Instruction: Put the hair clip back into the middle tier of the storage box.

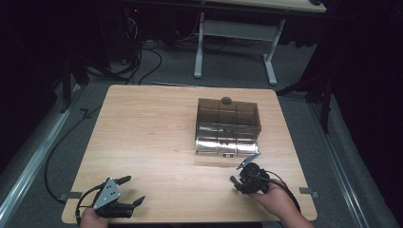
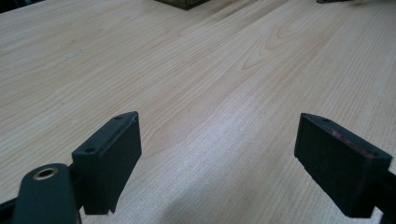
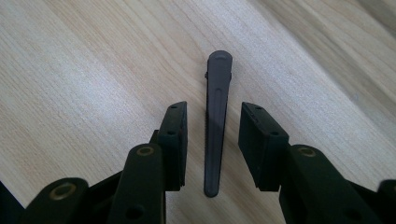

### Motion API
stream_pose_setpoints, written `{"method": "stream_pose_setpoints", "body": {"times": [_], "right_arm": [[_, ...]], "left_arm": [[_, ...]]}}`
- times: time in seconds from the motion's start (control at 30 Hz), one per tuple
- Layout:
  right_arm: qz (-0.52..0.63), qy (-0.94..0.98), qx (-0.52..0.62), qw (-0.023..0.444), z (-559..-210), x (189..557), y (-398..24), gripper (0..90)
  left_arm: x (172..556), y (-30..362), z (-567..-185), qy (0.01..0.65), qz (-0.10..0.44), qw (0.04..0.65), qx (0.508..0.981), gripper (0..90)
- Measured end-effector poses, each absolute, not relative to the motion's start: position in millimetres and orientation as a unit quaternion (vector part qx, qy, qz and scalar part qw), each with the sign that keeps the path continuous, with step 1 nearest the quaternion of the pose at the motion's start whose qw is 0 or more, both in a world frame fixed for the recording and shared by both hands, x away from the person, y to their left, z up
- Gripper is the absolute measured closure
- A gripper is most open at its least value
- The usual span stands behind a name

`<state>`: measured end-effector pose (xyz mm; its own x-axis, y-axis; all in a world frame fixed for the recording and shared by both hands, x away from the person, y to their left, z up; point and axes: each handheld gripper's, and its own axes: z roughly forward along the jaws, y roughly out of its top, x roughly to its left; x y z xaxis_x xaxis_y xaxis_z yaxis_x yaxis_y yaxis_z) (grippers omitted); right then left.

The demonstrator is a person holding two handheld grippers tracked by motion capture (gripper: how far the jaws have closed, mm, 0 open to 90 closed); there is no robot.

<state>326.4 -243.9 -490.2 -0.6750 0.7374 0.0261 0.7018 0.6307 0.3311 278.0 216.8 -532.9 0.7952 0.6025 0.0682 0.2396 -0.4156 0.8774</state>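
Right gripper view: hair clip lies between parted jaws

Right gripper view has the right gripper pointing down at the wooden table, its two black jaws parted to a middling width. A dark grey hair clip lies flat on the wood in the gap between them, its long body running along the jaws and its rounded end reaching out past the jaw tips. A strip of bare wood shows on each side of the clip, so neither pad presses on it.

From the high view, the same gripper sits at the near right of the table, held by a hand at the bottom edge, with its cable trailing off to the right. At the near left corner the left gripper rests low over the wood, jaws spread wide; the left gripper view shows both its pads far apart with plain table between them.

Farther back, past the right gripper, a smoky translucent box with a domed lid and a small dark knob stands right of the table's middle. Beyond the table are grey floor, cables and a white desk frame.
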Motion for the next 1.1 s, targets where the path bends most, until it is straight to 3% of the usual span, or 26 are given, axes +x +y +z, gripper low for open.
{"method": "stream_pose_setpoints", "body": {"times": [1.1], "right_arm": [[0.064, 0.912, 0.405, -0.007, -483, 356, -224, 70.6]], "left_arm": [[279, 217, -533, 0.255, 0.186, 0.475, 0.821, 15.1]]}}
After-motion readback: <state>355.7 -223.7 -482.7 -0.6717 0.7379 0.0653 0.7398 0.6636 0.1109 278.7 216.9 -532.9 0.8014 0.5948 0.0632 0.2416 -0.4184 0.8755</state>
